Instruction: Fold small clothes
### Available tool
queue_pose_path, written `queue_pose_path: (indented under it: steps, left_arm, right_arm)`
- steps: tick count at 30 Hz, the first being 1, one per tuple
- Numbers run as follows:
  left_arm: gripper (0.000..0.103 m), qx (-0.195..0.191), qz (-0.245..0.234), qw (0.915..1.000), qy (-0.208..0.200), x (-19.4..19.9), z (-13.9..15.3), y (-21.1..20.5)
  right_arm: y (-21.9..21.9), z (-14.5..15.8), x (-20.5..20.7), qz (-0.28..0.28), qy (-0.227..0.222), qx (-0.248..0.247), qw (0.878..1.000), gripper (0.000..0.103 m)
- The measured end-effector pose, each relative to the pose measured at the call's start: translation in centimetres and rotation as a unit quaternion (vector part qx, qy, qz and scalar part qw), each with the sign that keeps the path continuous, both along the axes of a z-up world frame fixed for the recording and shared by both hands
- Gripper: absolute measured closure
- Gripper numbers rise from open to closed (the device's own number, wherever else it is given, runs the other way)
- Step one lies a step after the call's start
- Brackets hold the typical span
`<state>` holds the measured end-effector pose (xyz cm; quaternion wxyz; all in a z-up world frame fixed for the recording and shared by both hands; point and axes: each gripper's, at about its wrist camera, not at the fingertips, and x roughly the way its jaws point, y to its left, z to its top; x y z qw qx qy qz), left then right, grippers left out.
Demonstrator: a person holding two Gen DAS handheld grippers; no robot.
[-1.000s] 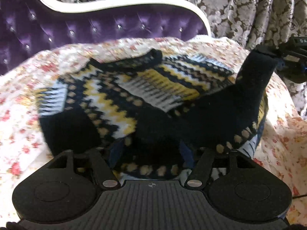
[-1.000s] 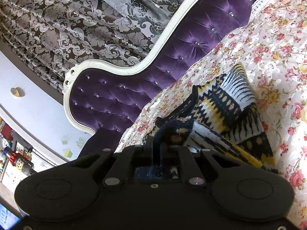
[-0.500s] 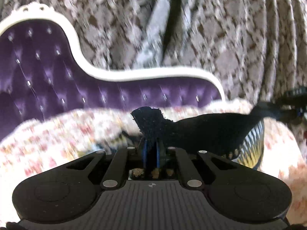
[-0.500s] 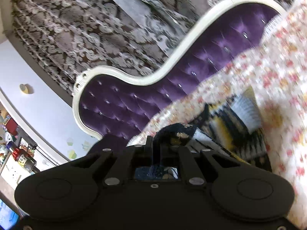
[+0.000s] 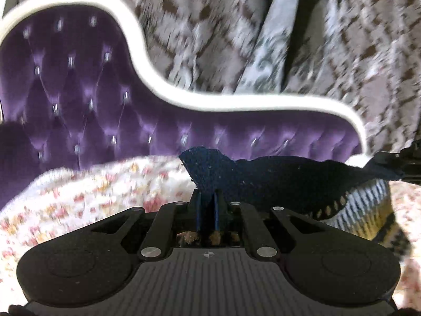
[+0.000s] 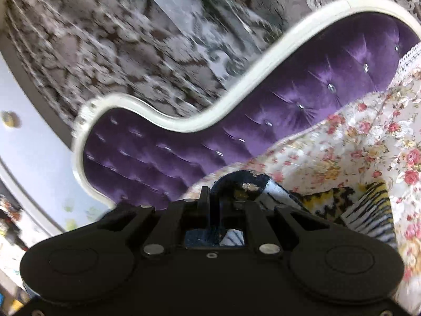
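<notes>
Headboard (image 5: pixel 79 100), tufted purple with a white rim, fills the left of the left wrist view, with patterned curtain (image 5: pixel 236 39) behind it and a floral bedspread (image 5: pixel 79 197) below. At centre the left gripper (image 5: pixel 208 197) has its jaws clamped on a navy edge of the sweater (image 5: pixel 276 181). The knit stretches rightward, lifted off the bedspread, its striped yellow-and-white part hanging beneath. At the far right the right gripper (image 5: pixel 402 166) pinches the other end. In the right wrist view its jaws (image 6: pixel 213 200) are closed on navy fabric, the rest of the sweater (image 6: pixel 363 208) trailing right over the bedspread (image 6: pixel 368 144).
</notes>
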<state>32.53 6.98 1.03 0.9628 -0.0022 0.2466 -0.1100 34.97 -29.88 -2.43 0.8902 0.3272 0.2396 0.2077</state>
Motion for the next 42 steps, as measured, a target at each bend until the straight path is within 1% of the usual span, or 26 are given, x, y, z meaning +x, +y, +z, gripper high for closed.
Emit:
queue_pose_path:
  steps: [3, 7, 11, 14, 15, 16, 17, 18, 19, 20, 21, 25, 26, 27, 29, 31, 34, 38, 41, 42]
  left_arm:
    - [0.094, -0.006, 0.01, 0.9993, 0.036, 2.0, -2.4, 0.4]
    - [0.093, -0.002, 0.02, 0.998, 0.061, 3.9, -4.4, 0.4]
    - [0.093, 0.021, 0.041, 0.9957, 0.08, 5.8, -5.8, 0.4]
    - [0.092, 0.017, 0.06, 0.9927, 0.103, 6.7, -6.7, 1.2]
    - [0.091, 0.011, 0.064, 0.992, 0.108, 6.8, -6.7, 1.5]
    - [0.079, 0.007, 0.065, 0.9918, 0.11, 6.7, -6.7, 1.7]
    - [0.065, 0.006, 0.065, 0.9919, 0.109, 6.5, -6.5, 1.9]
    - [0.06, 0.006, 0.062, 0.9924, 0.106, 6.1, -6.2, 1.9]
    - [0.058, 0.006, 0.059, 0.9931, 0.102, 5.8, -5.8, 1.9]
    - [0.058, 0.007, 0.056, 0.9935, 0.099, 5.5, -5.5, 2.1]
    - [0.058, 0.011, 0.054, 0.9937, 0.098, 5.3, -5.1, 2.0]
    - [0.046, 0.021, 0.04, 0.9945, 0.095, 4.2, -3.8, 1.6]
    - [0.045, 0.023, 0.035, 0.9947, 0.094, 3.7, -3.5, 1.4]
    - [0.044, 0.025, 0.027, 0.995, 0.093, 3.2, -3.3, 1.2]
    - [0.038, 0.033, 0.015, 0.9951, 0.092, 2.0, -3.3, 0.5]
    - [0.038, 0.043, 0.003, 0.9943, 0.097, 0.9, -3.5, -0.2]
    - [0.037, 0.058, -0.01, 0.9925, 0.107, -0.6, -4.3, -1.0]
    - [0.036, 0.077, -0.005, 0.9905, 0.114, -1.9, -5.5, -1.4]
    - [0.035, 0.099, 0.002, 0.9859, 0.135, -2.1, -6.7, -1.1]
    - [0.034, 0.106, 0.005, 0.984, 0.144, -2.2, -7.1, -0.9]
  right_arm:
    - [0.1, -2.7, 2.3, -0.013, 0.034, -0.013, 0.999, 0.088]
    - [-0.2, -5.5, 4.3, -0.034, 0.07, -0.023, 0.997, 0.088]
    - [-0.6, -7.5, 5.5, -0.053, 0.095, -0.039, 0.993, 0.087]
    - [-0.8, -8.5, 5.9, -0.046, 0.105, -0.032, 0.993, 0.082]
    - [-0.9, -8.6, 5.8, -0.042, 0.104, -0.029, 0.993, 0.079]
    - [-1.1, -8.7, 5.8, -0.038, 0.102, -0.025, 0.994, 0.075]
    - [-1.3, -8.6, 5.7, -0.035, 0.097, -0.019, 0.994, 0.057]
    - [-1.4, -8.4, 5.6, -0.034, 0.091, -0.015, 0.995, 0.034]
    - [-1.5, -8.1, 5.4, -0.031, 0.077, -0.009, 0.997, 0.025]
    - [-1.4, -7.7, 5.3, -0.032, 0.061, -0.01, 0.998, 0.014]
    - [-1.4, -7.2, 5.0, -0.036, 0.051, -0.017, 0.998, 0.014]
    - [-1.5, -5.1, 3.2, -0.044, 0.019, -0.047, 0.998, 0.014]
    - [-1.5, -4.7, 2.6, -0.044, 0.014, -0.054, 0.997, 0.013]
    - [-1.4, -4.3, 1.9, -0.043, 0.012, -0.065, 0.997, 0.013]
    - [-1.0, -3.8, 0.6, -0.039, 0.012, -0.092, 0.995, 0.011]
    - [-0.4, -3.6, -0.5, -0.034, 0.017, -0.123, 0.992, 0.01]
    - [0.8, -3.4, -2.3, -0.028, 0.027, -0.176, 0.984, 0.009]
    - [2.2, -3.7, -3.8, -0.018, 0.044, -0.219, 0.975, 0.009]
    - [3.1, -4.4, -4.7, -0.013, 0.053, -0.269, 0.962, 0.009]
    - [3.3, -4.8, -4.8, -0.011, 0.061, -0.292, 0.954, 0.009]
